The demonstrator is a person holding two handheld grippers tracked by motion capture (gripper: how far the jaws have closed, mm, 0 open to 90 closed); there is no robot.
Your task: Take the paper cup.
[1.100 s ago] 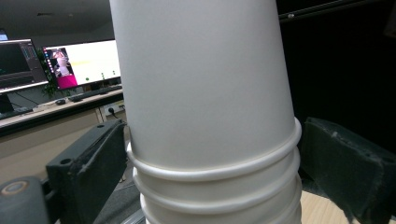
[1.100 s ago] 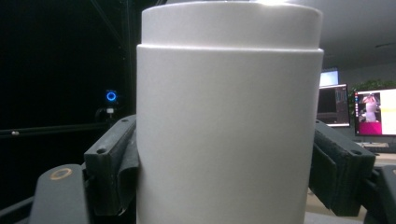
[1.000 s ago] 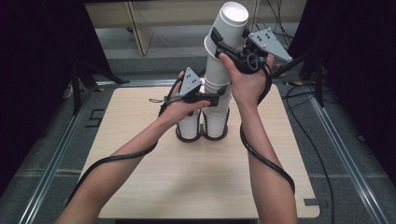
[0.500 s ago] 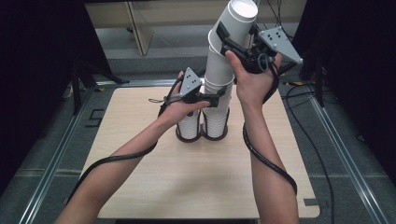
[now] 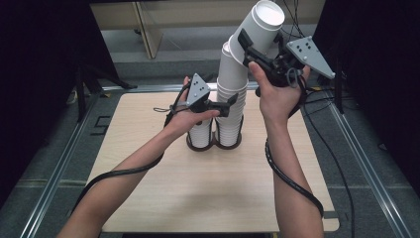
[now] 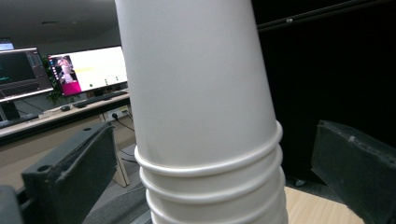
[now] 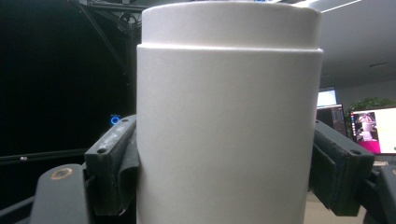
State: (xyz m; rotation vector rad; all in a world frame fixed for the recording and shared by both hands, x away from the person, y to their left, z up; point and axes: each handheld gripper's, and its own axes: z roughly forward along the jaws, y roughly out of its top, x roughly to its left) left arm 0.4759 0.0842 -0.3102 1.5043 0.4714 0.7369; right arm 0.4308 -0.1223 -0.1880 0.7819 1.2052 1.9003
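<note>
Paper cup (image 5: 261, 27) is clamped in the right gripper (image 5: 257, 54) above the table's far edge — tilted further right than before, its long axis slanting up-right. Left gripper (image 5: 225, 106) has just been opening — its jaws stand clear around the tall cup stack (image 5: 232, 94).

top cup (image 5: 261, 27): white paper, tilted, lifted off | cup stack (image 5: 232, 101): white, nested, upright in dark holder

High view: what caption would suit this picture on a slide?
Right gripper tilts a white paper cup off the tall stack; left gripper open beside it.
</note>
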